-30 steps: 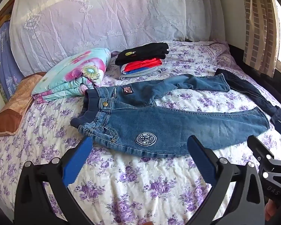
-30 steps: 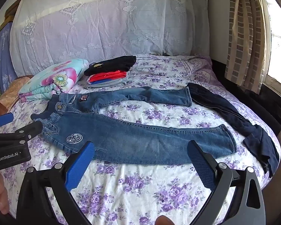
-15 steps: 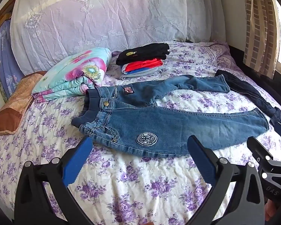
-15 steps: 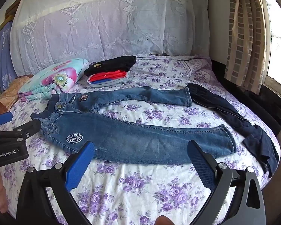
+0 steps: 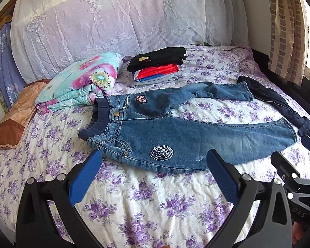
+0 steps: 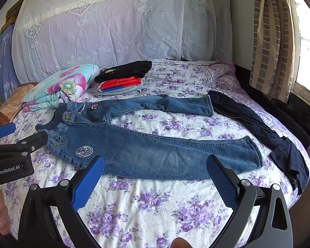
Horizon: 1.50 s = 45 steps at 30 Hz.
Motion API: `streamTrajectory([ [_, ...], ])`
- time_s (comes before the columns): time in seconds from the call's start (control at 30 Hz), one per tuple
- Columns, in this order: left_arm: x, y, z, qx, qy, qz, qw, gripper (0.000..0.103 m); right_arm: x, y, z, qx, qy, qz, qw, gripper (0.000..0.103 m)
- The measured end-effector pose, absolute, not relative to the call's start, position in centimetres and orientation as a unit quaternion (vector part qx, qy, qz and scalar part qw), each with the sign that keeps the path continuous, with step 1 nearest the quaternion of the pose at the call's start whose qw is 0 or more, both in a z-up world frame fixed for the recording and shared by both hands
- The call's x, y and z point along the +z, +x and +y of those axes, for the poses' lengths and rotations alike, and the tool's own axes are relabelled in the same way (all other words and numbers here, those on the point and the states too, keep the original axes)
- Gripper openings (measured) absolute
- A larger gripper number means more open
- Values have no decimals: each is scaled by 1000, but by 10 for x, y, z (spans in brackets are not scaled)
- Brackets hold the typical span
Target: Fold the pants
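Both claws, left claw and right claw, gape above flat jeans.

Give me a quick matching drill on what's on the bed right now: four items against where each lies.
Items:
1. jeans
2. dark navy garment
3. folded clothes stack
4. floral quilt

Places:
A. hanging over the bed's right edge
B. folded, by the jeans' waistband
C. behind the jeans, black piece on top
D. spread flat, legs apart

Pairs: 1-D, 2-A, 3-C, 4-B
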<state>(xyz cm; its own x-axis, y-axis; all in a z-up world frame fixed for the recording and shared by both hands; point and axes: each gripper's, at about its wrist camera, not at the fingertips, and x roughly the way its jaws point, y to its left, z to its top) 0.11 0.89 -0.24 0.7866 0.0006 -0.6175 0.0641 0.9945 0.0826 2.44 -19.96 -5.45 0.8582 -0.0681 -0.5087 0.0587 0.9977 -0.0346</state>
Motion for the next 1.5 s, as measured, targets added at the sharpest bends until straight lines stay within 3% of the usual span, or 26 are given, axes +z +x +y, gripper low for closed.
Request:
streamTrajectory([
  [1.5, -3, 2, 12, -17, 49, 329, 943, 99, -61, 26, -196, -29, -9, 268, 963, 100],
])
